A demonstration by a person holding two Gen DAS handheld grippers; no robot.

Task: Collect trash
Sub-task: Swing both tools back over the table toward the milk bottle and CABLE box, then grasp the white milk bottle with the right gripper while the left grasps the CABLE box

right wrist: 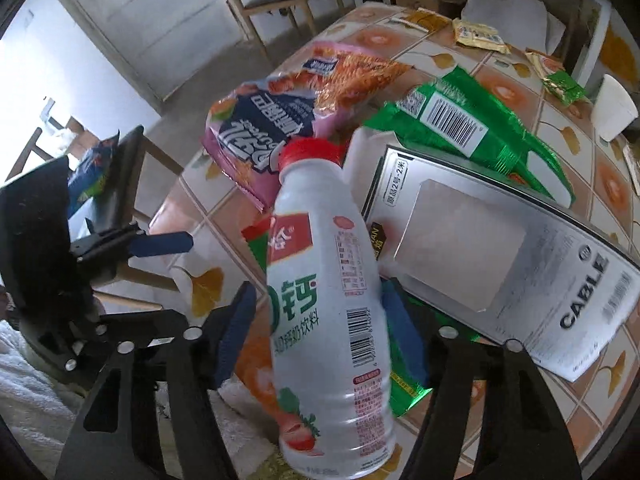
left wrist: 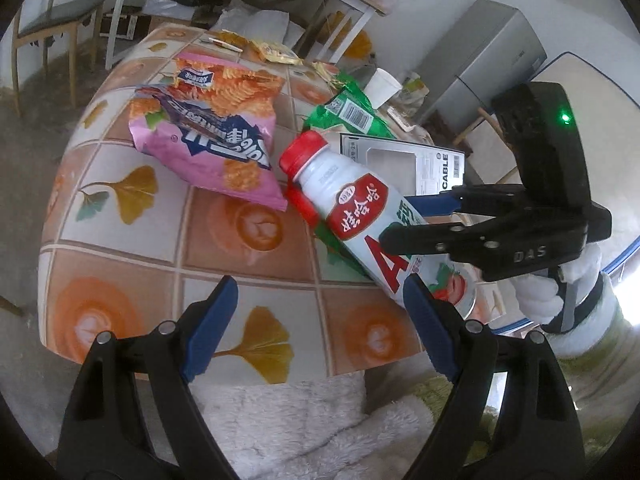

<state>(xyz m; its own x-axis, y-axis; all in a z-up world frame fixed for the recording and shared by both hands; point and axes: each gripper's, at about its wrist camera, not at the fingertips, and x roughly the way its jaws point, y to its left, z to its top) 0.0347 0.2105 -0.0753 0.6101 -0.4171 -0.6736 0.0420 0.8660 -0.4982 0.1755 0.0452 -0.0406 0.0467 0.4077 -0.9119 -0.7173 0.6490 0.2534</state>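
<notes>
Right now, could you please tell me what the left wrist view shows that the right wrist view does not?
Only left wrist: the grey cabinet and the green light on the right gripper. Only right wrist: the white door and the barcode on the bottle. Both: the bottle, pink bag, green bag, box and cup.

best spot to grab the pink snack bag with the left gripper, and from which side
Probably the near bottom edge of the pink snack bag, coming in from the table's open front. The bag lies flat and puffy with that sealed edge toward the left gripper, whose jaws stand open with nothing between them. The white bottle crowds its right side.
</notes>
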